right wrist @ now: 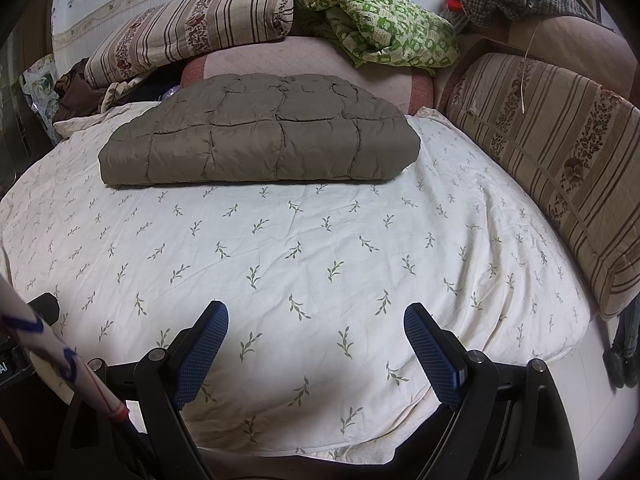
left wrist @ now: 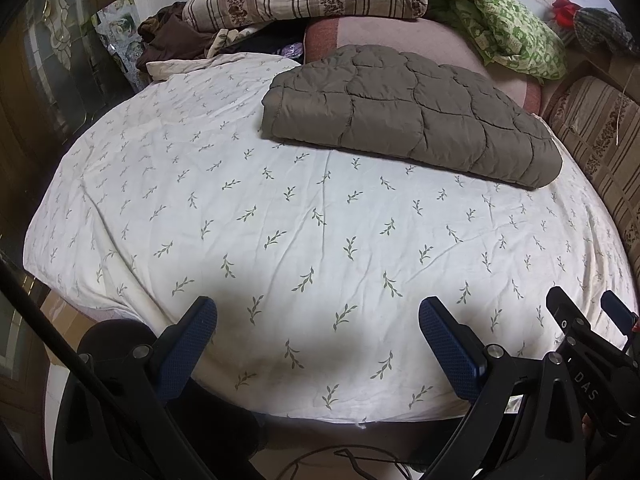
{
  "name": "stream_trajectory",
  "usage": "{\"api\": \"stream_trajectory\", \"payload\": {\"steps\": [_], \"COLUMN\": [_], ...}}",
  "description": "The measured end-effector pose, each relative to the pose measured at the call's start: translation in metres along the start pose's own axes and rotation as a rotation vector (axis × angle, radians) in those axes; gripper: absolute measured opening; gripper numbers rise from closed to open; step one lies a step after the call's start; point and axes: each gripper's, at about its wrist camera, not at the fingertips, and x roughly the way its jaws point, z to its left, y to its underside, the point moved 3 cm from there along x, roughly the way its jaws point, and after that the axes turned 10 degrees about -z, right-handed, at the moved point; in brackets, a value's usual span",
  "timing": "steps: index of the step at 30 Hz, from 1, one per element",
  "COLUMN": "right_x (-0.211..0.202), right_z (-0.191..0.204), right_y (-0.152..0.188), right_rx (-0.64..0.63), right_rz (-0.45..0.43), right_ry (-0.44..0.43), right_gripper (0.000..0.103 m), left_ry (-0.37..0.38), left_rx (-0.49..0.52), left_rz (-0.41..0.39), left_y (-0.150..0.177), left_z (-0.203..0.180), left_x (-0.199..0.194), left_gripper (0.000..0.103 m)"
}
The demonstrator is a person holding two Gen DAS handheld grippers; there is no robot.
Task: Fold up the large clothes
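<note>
A grey-brown quilted puffer garment (right wrist: 256,132) lies folded into a thick rectangular bundle at the far side of a bed, w/ its rear edge against a pink cushion (right wrist: 312,60). It sits on a cream sheet w/ a small green sprig print (right wrist: 320,248) that covers the mattress. We judge the bundle soft, padded and light for its bulk, likely springy, so folds may puff back open. The shell fabric looks smooth and prob. a bit slippery. The best hold seems to be the stitched front edge or a corner, esp. the near left corner (left wrist: 276,120), where layers stack and a pinch can catch all of them. A grab on the puffy middle would likely slip off.

Nearer to us, our left gripper (left wrist: 316,320) hovers over the sheet at the bed's near edge, blue pads wide apart, nothing between them. Our right gripper (right wrist: 316,326) does the same beside it, also spread and holding nothing. Both are well apart from the garment.

Further out: a striped floral quilt (right wrist: 192,28) and a green patterned blanket (right wrist: 380,28) are piled behind the cushion. A brown cloth heap (left wrist: 168,36) sits at far left. A striped bolster (right wrist: 560,160) runs along the right side. We can't tell whether the fold is finished underneath.
</note>
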Motion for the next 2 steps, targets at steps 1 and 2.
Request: {"api": "stream_trajectory", "payload": {"steps": [1,2], "right_x": [0.0007,0.0006], "right_z": [-0.0006,-0.0007], "right_y": [0.0002,0.0002], "right_rx": [-0.001,-0.001], "right_rz": [0.000,0.000], "right_ry": [-0.001,-0.001], "right_gripper": [0.093,0.093], "left_ry": [-0.001,-0.002], "left_rx": [-0.002,-0.004], "left_rz": [0.004,0.008], "left_y": [0.0000,0.0000], "left_z": [0.0006,0.0008], "left_x": [0.0003,0.0011], "left_gripper": [0.101,0.101]}}
